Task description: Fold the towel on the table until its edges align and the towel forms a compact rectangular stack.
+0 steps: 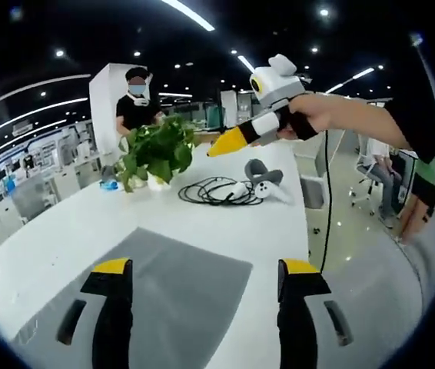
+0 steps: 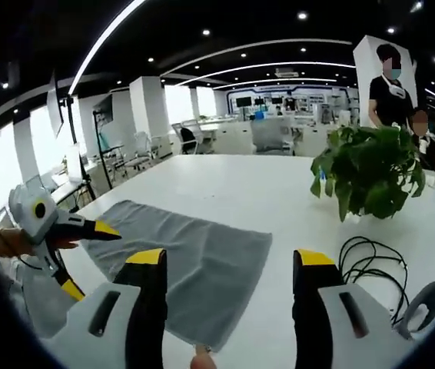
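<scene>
towel [image 2: 190,265]: flat on the desk [image 2: 263,192], near its front edge
potted plant [image 2: 371,171]: on the desk, beyond the towel
cable coil [image 1: 216,191]: on the desk, beside the plant
person [image 1: 136,104]: behind the desk, past the plant

- We see bright, even light from ceiling strips [image 1: 187,13] and spot lamps overhead.
- The white table [image 2: 225,192] beyond our fingers glares softly; shadows are faint.
- Fisheye bending warps the edges, and far background looks soft.
</scene>
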